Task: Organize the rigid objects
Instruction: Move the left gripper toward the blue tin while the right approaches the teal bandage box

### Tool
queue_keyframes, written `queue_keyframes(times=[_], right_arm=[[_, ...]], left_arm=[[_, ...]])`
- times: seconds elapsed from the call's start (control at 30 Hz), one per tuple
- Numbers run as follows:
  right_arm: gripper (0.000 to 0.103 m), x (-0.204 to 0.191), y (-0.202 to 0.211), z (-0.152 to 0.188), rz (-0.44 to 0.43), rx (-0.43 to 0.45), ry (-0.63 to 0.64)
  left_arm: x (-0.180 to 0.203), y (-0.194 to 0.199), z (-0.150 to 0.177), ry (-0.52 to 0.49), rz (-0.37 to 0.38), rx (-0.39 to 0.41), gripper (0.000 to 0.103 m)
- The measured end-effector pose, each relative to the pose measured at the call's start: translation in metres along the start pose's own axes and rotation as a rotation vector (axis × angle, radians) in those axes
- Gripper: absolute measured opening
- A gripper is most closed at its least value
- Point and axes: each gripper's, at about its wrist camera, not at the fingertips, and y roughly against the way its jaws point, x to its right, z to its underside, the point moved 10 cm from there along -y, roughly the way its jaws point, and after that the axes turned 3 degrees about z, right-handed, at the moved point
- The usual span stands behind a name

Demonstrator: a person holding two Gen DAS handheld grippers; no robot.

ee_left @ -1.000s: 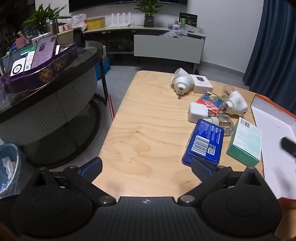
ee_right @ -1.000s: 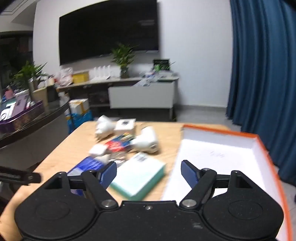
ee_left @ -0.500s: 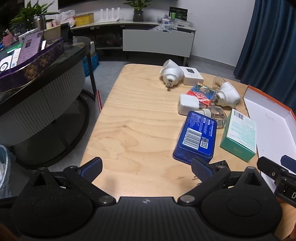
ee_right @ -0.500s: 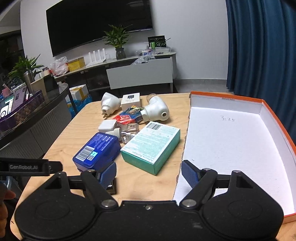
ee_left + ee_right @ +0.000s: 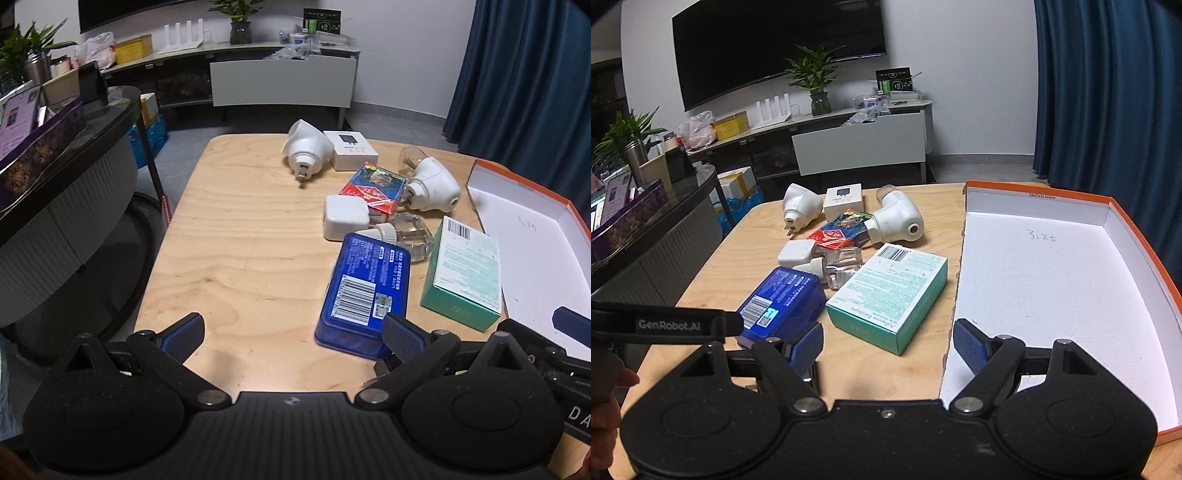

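Both pairs of jaws are standing wide and gripping nothing. The left gripper [image 5: 291,332] is hovering over bare wood at the near edge of the table [image 5: 240,229], its right pad sitting just beside the blue tin [image 5: 364,295]. The right gripper [image 5: 888,343] is straddling the near corner of the teal box [image 5: 890,295] and the ragged edge of the orange-rimmed tray [image 5: 1137,240], which is lying empty on the right.

Everything to be sorted is crowding together left of the tray: the tin, the teal box, a clear bottle [image 5: 842,267] wedged between them, a white charger [image 5: 345,218], a red packet [image 5: 371,186], two white plug-in devices and a small white carton [image 5: 844,199]. Going in for the teal box risks shoving the bottle or tin, since they are touching or nearly so; the round bottle may well roll.

Something small and metallic is peeking out under the fingers near the tin, mostly hidden by the gripper bodies. The tray's near edge is also getting cut off.
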Motion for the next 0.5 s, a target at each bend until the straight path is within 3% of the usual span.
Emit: queue_keyframes(times=[0.5], right_arm=[[0.091, -0.011, -0.007, -0.010, 0.044, -0.011, -0.016]], left_arm=[[0.003, -0.014, -0.008, -0.039, 0.032, -0.008, 0.103]])
